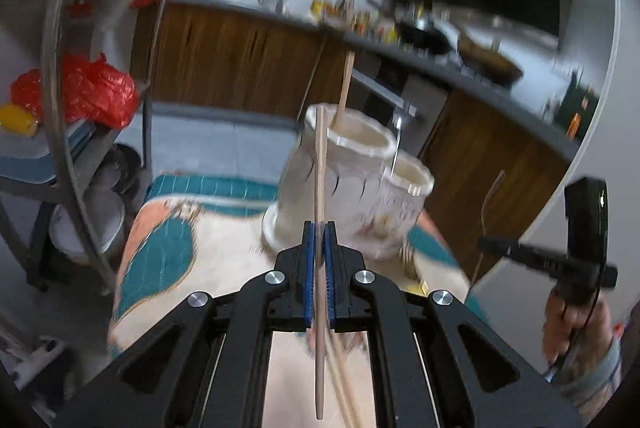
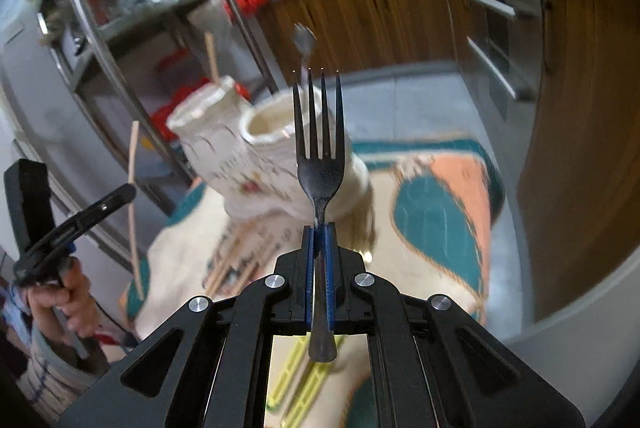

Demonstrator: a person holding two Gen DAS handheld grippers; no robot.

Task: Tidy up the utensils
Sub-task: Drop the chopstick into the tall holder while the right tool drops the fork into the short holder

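Note:
My left gripper (image 1: 319, 228) is shut on a wooden chopstick (image 1: 320, 164) that stands upright between its blue pads, lifted off the table. Behind it stand two cream ceramic holders joined side by side (image 1: 352, 188); the taller one holds another chopstick (image 1: 345, 88), the shorter one a metal utensil (image 1: 398, 144). My right gripper (image 2: 319, 228) is shut on a dark metal fork (image 2: 319, 148), tines up, in front of the holders (image 2: 256, 152). The right gripper (image 1: 496, 242) shows at the right edge of the left wrist view with the fork (image 1: 486, 208). More chopsticks (image 2: 236, 260) lie on the table.
The table carries a patterned teal, orange and cream cloth (image 1: 168, 252). A metal shelf rack (image 1: 60, 88) with red bags (image 1: 88, 88) stands to the left. Wooden kitchen cabinets (image 2: 360, 16) and a cluttered counter run behind. A yellow-green item (image 2: 304, 380) lies under the right gripper.

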